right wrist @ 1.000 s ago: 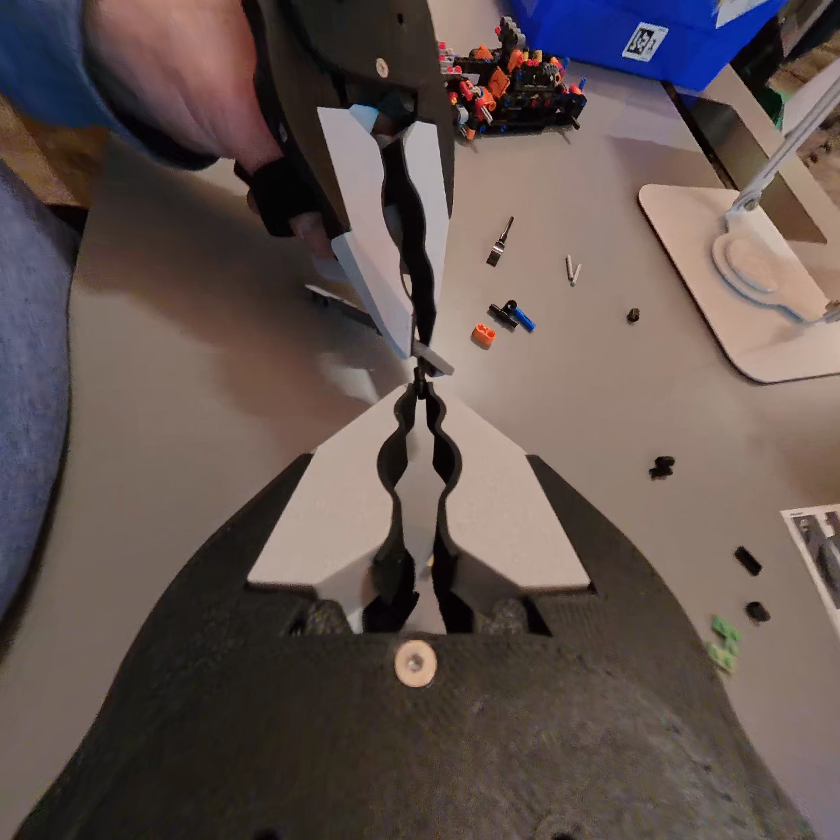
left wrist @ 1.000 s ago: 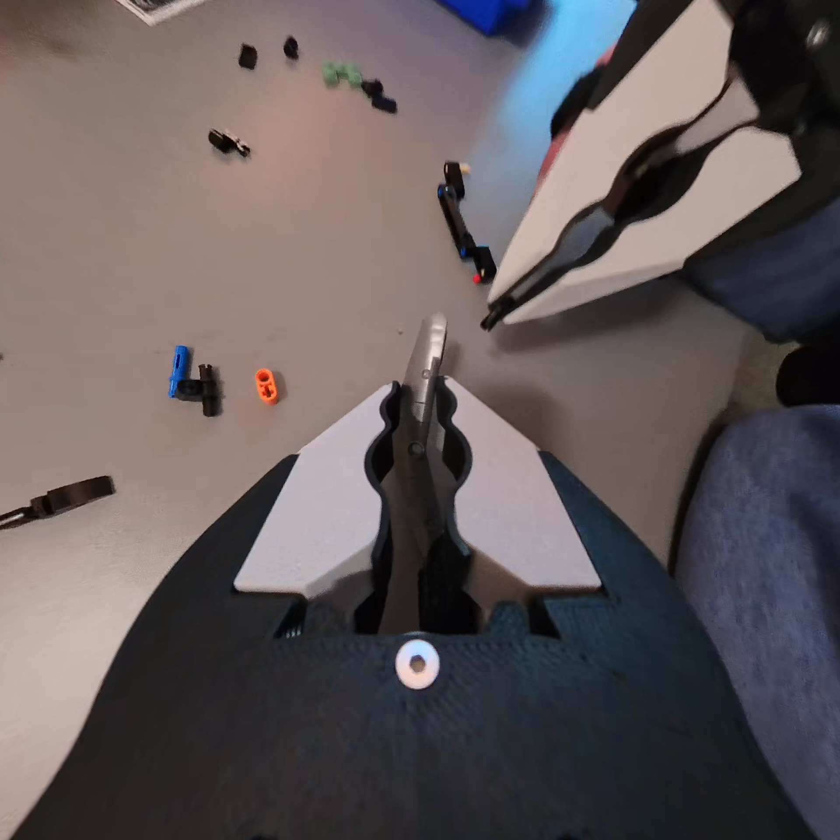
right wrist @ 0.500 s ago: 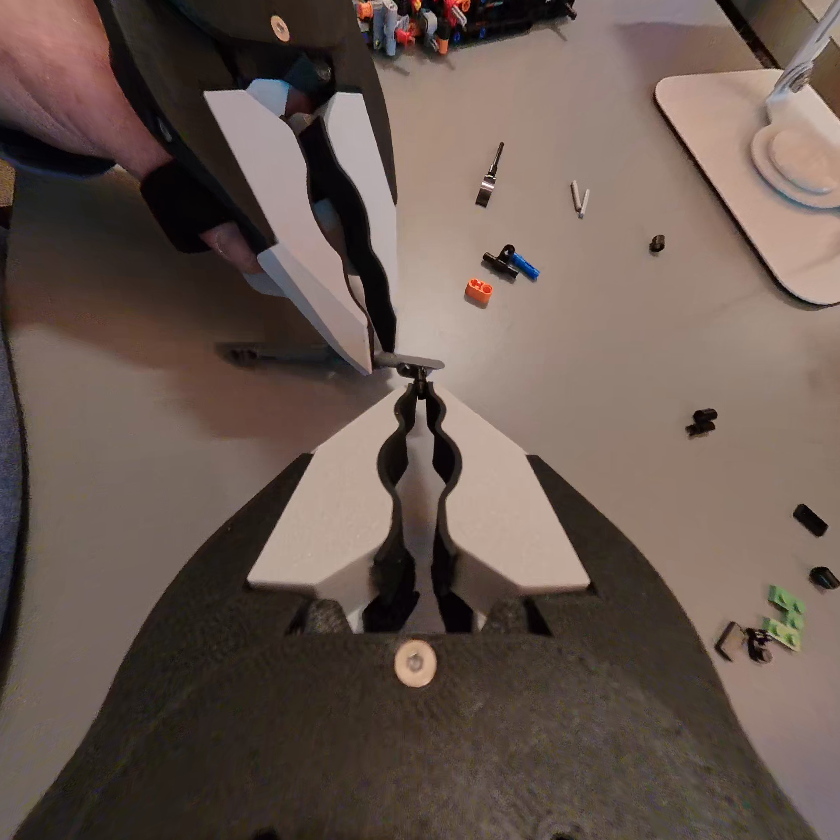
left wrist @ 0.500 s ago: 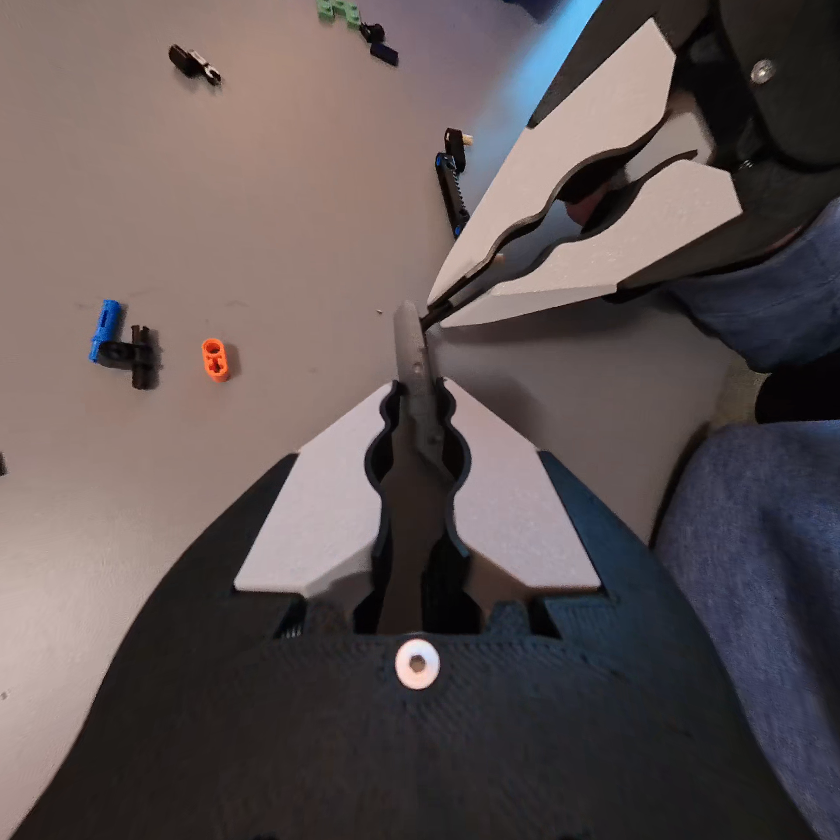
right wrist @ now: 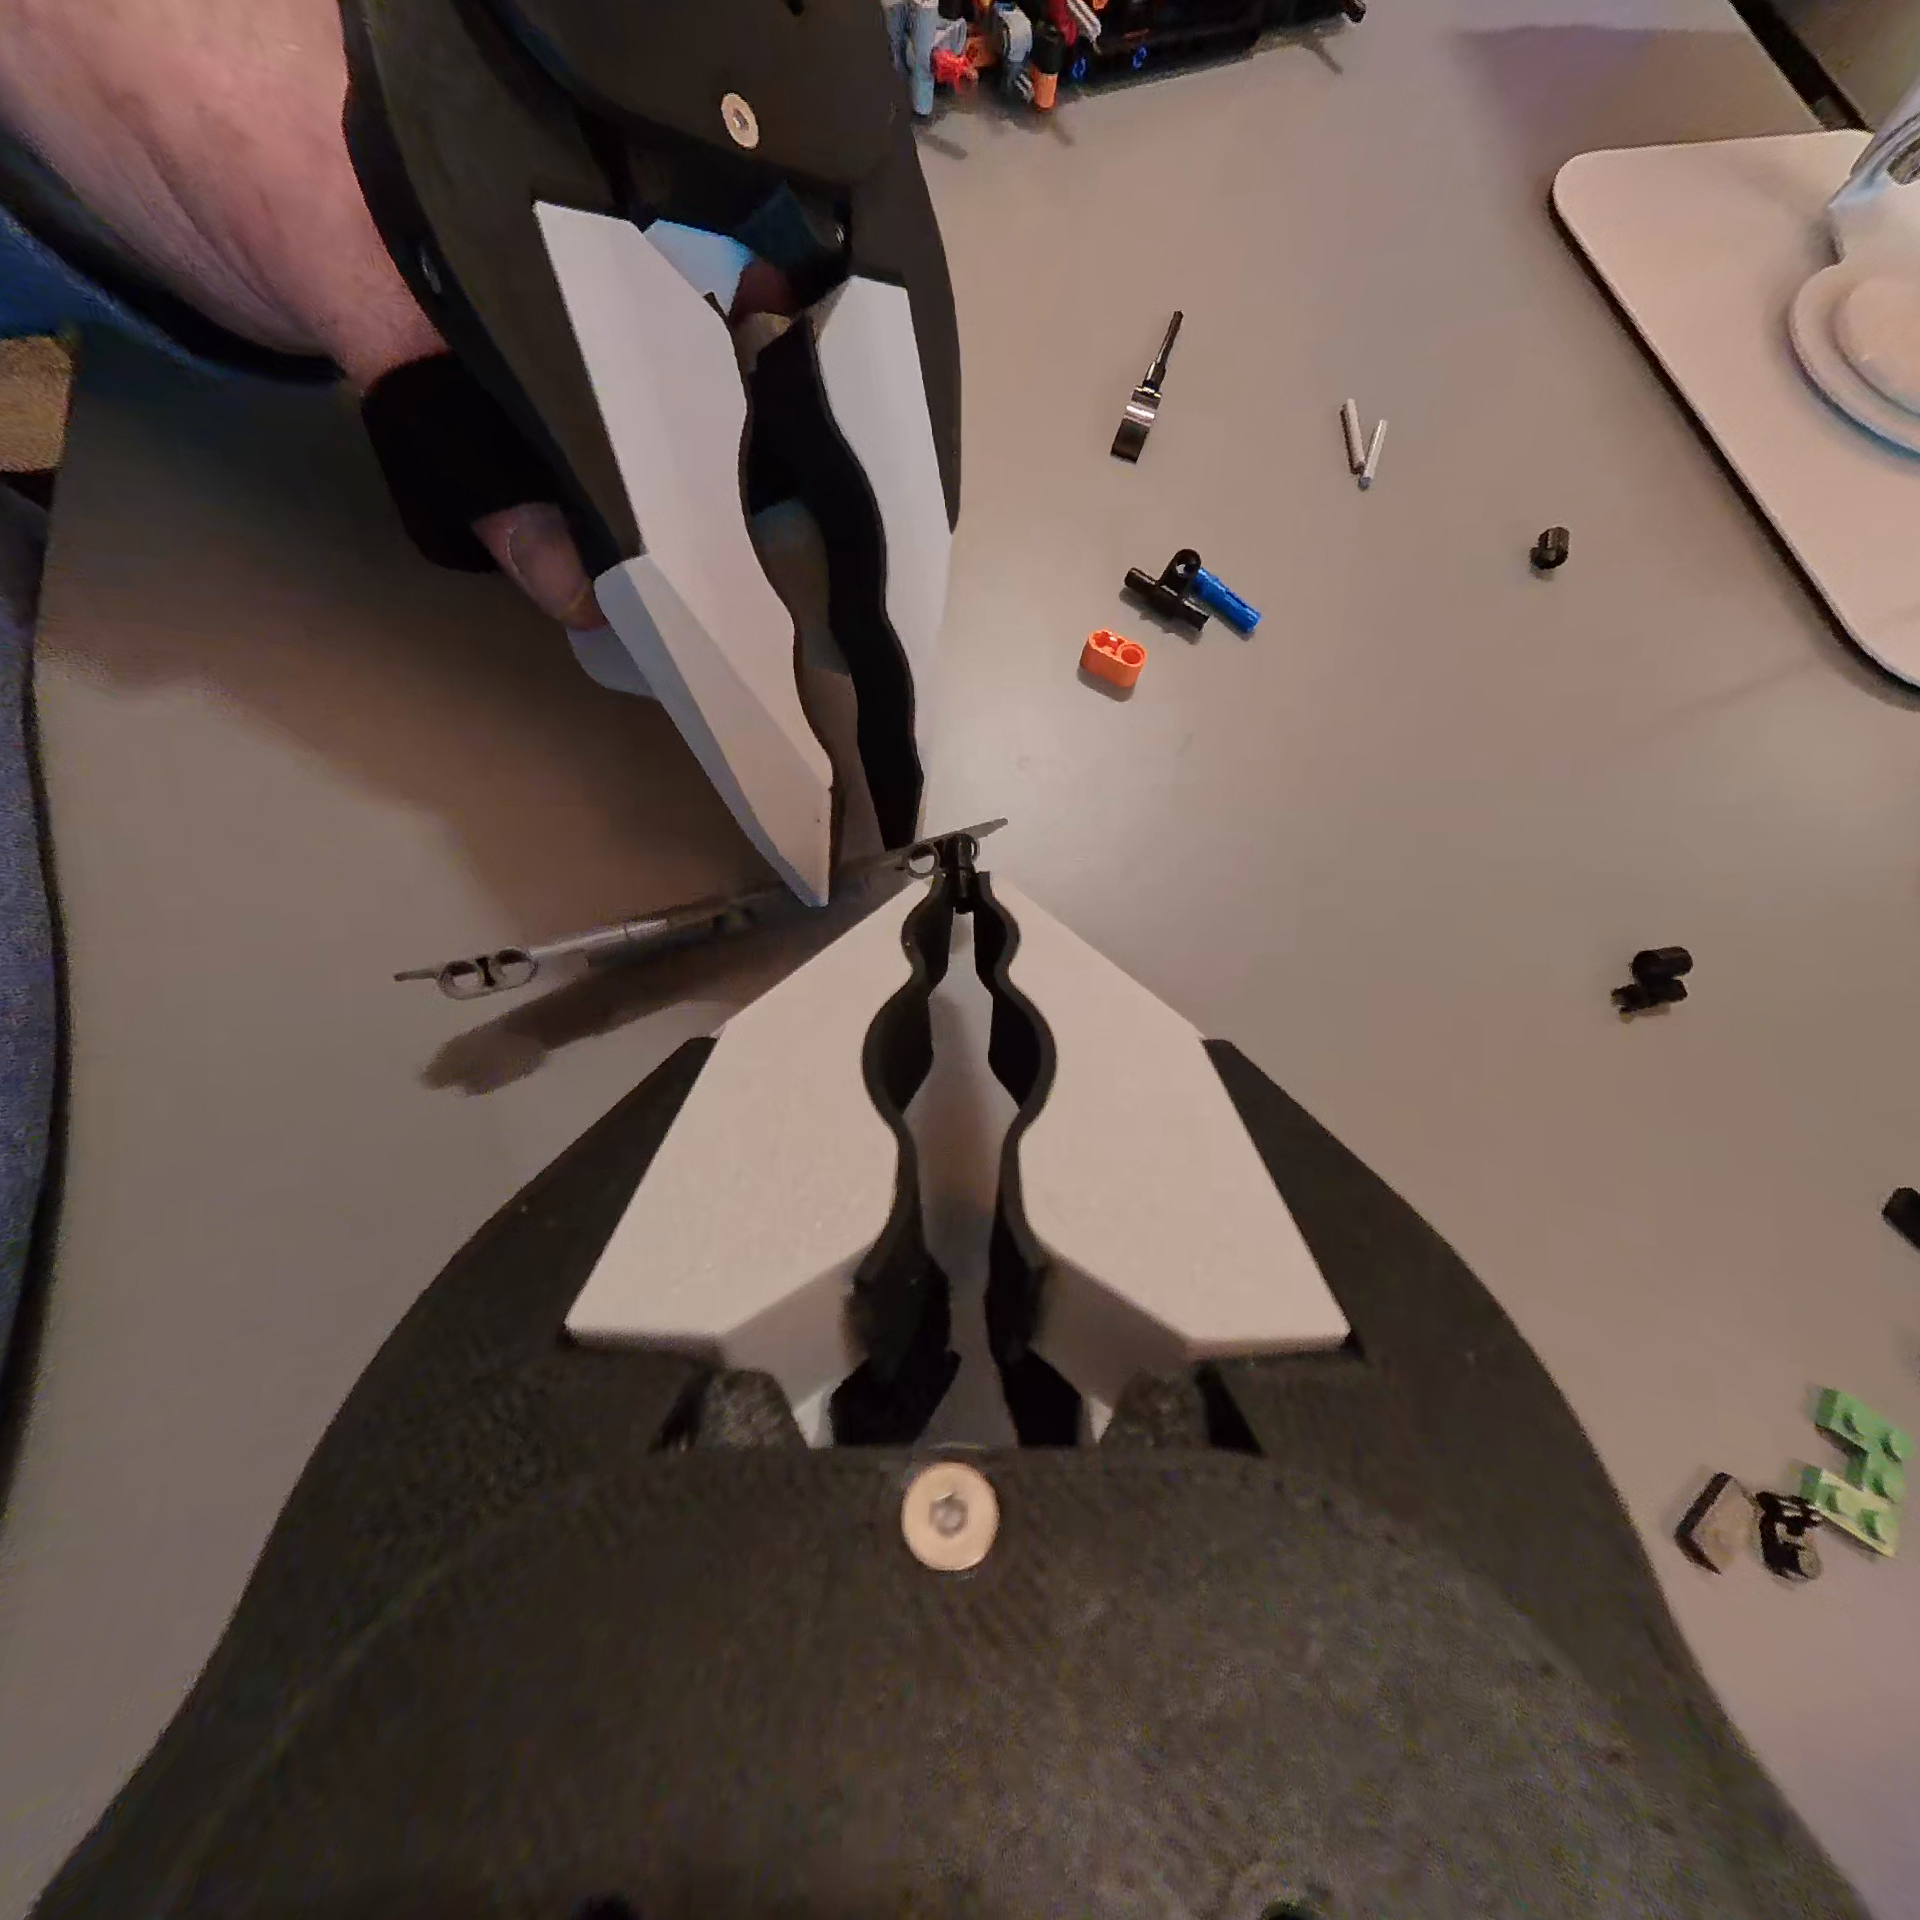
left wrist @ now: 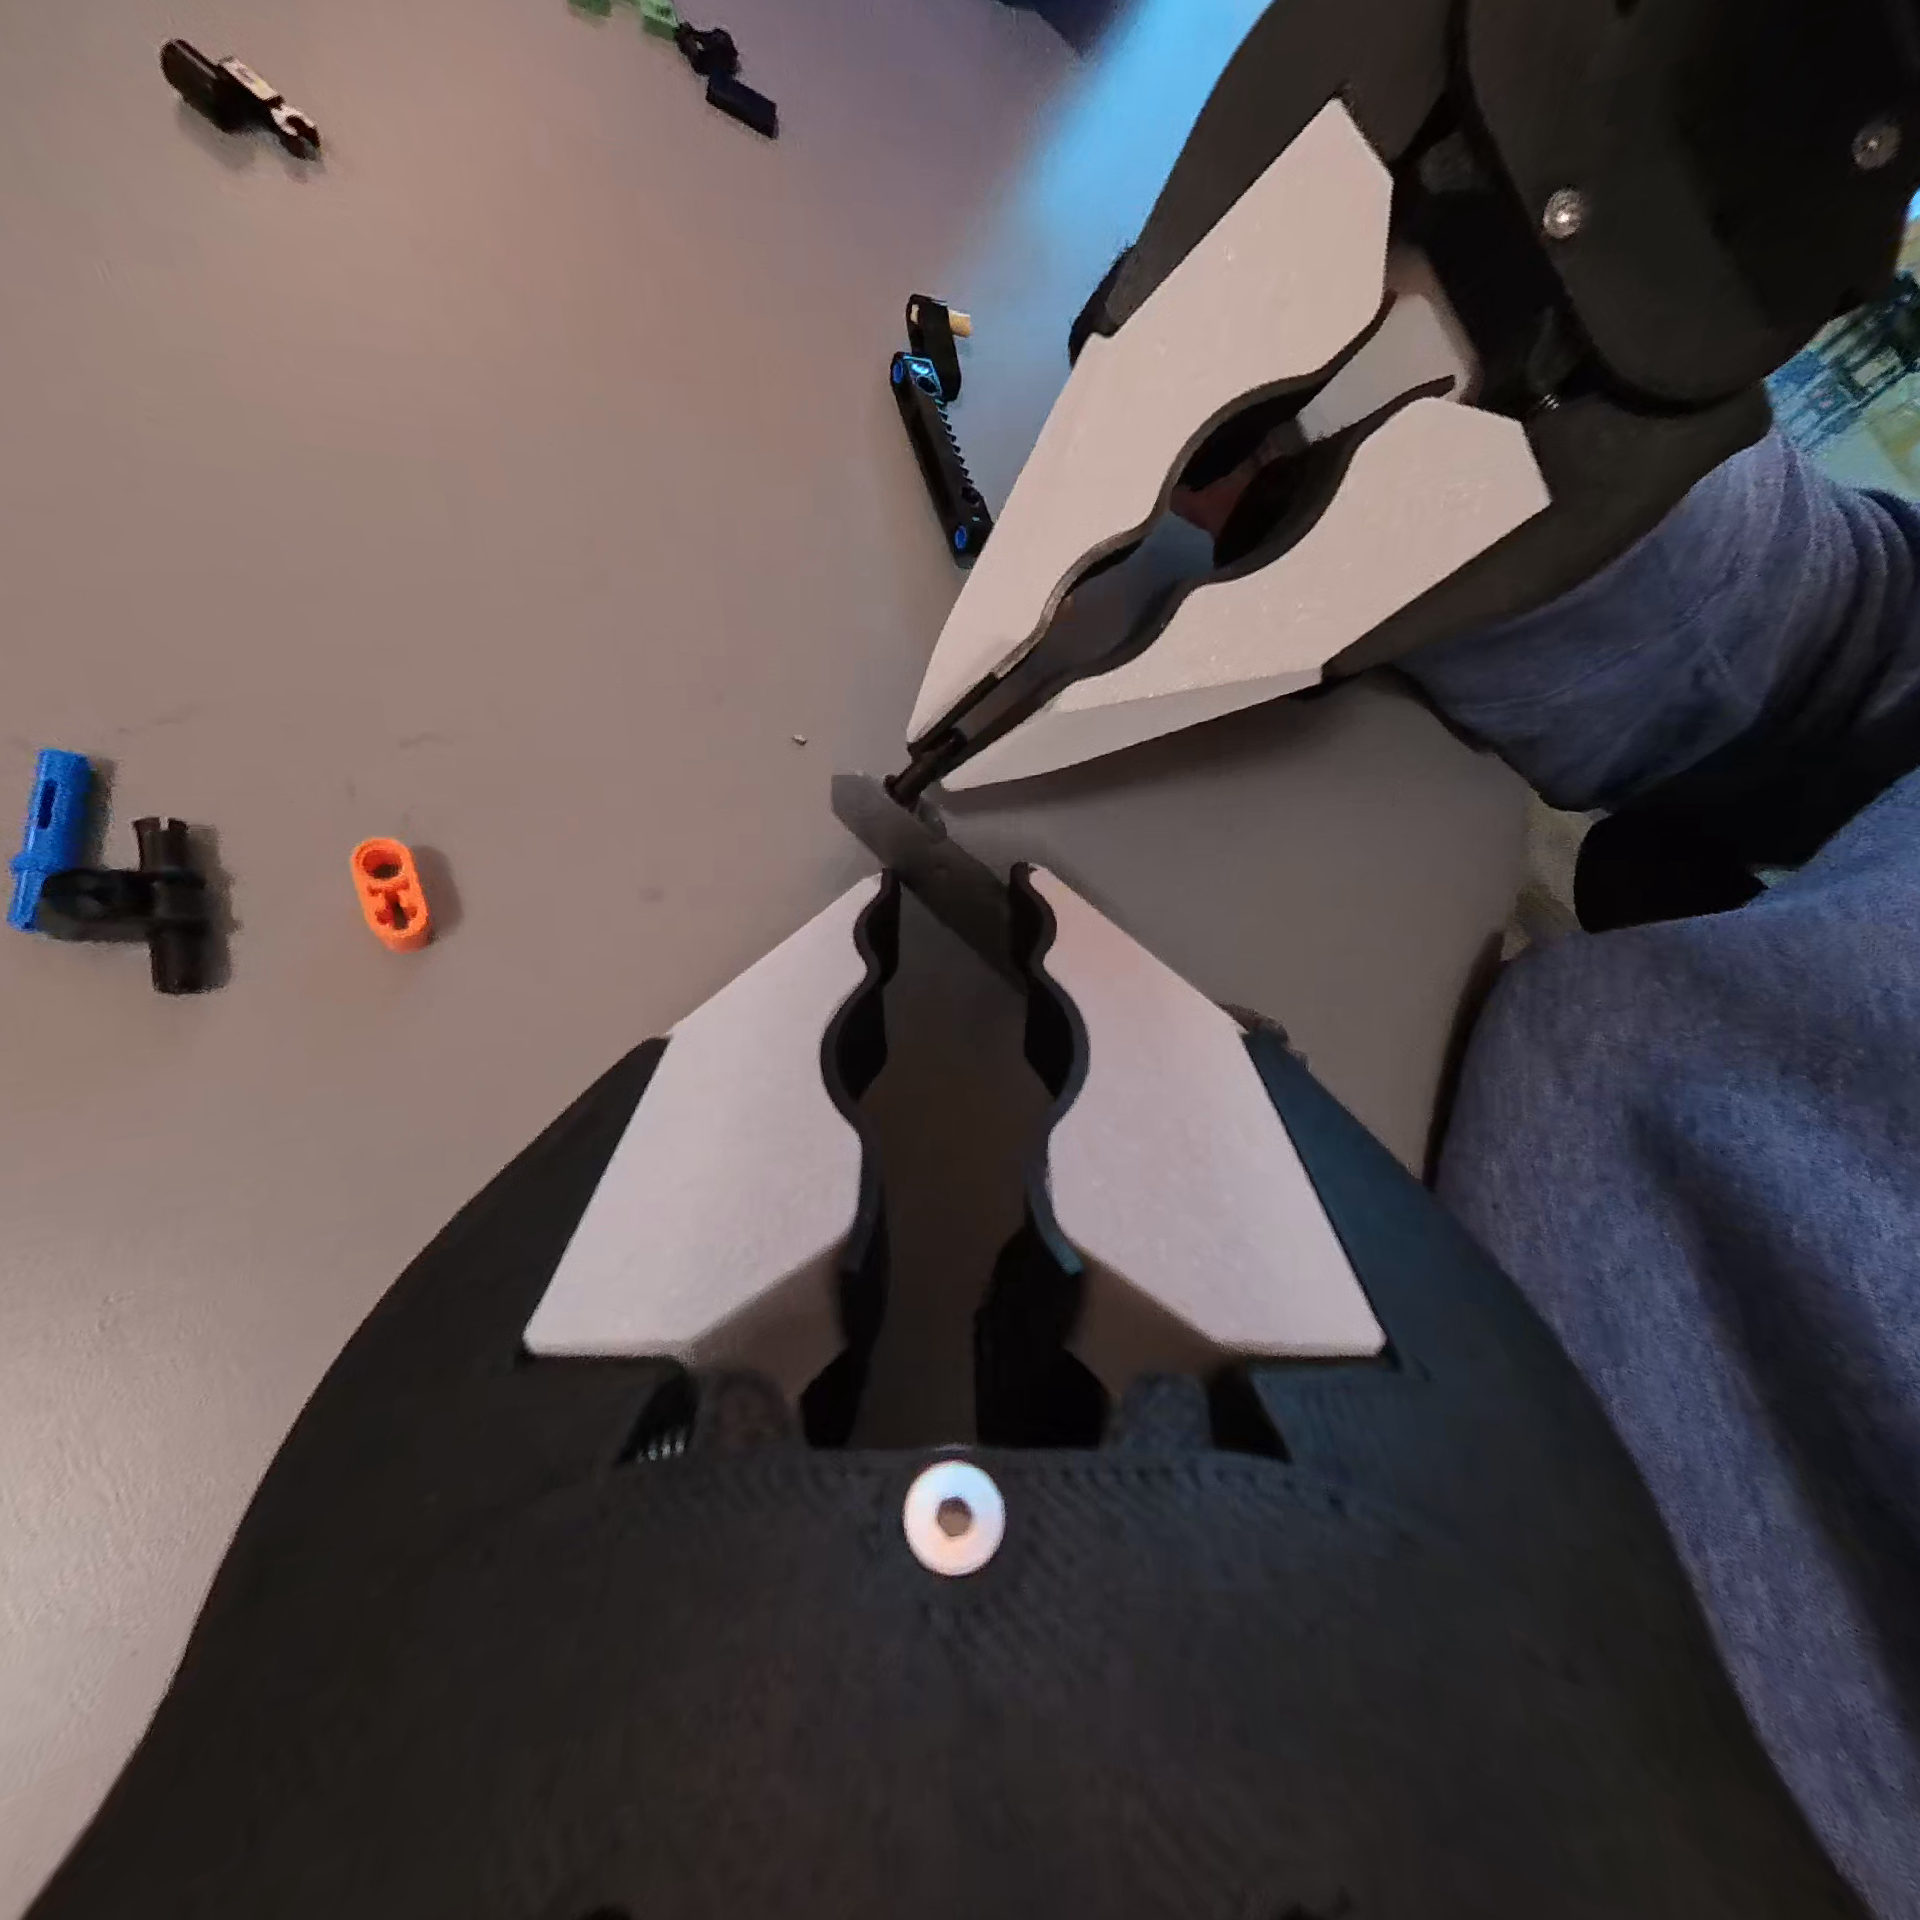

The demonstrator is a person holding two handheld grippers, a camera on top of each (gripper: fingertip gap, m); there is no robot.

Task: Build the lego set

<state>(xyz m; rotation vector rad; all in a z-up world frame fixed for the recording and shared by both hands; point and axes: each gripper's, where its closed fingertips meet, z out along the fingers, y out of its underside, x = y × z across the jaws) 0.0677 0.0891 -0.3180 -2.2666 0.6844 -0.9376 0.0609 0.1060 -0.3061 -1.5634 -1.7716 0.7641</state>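
Right wrist view: a black pin [right wrist: 961, 868] is pinched in the right gripper [right wrist: 958, 883] at the end hole of the grey beam [right wrist: 675, 920], gripped above the bench [right wrist: 1351, 831] by the left gripper [left wrist: 951, 883]. Pin and hole are best aligned squarely before any push.

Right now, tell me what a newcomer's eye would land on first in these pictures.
First, the meeting at the centre: the left gripper holds a long grey beam above the table, while the right gripper pinches a small black pin against the beam's end. Next, the bright loose pieces beyond: an orange connector and a blue pin. At the far edge sits a colourful half-built model.
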